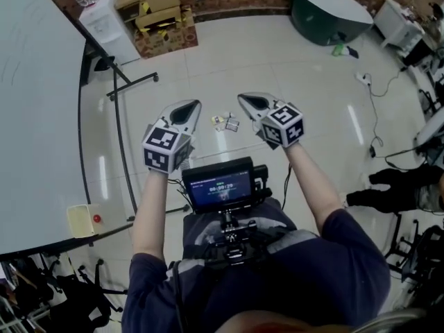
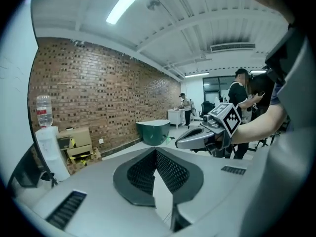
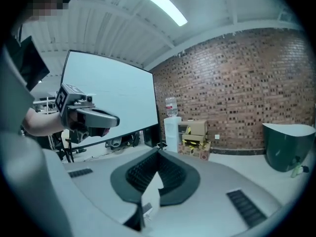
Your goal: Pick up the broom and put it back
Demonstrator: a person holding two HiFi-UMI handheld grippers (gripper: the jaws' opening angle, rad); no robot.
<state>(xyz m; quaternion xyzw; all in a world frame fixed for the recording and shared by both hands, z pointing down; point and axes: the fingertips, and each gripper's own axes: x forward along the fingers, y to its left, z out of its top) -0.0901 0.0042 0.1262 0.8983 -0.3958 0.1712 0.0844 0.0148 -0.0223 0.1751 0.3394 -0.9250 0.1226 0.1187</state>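
No broom shows in any view, so which way it lies from the jaws, how its handle runs and which hand is nearer cannot be settled here. The dark clutter (image 1: 62, 297) at the lower left of the head view might hide a handle, but it is too murky to tell. The left gripper (image 1: 183, 112) and the right gripper (image 1: 254, 104) sit side by side at mid-frame, pointing toward the top of the frame, each with jaws pressed together on nothing. Between them lies some small litter (image 1: 227, 123) on the glossy pale tile floor (image 1: 277, 61). A whiteboard (image 1: 35, 116) fills the left, with a water dispenser (image 1: 107, 23) and cardboard boxes (image 1: 156, 9) at the upper left and a green tub (image 1: 326, 16) at the upper right
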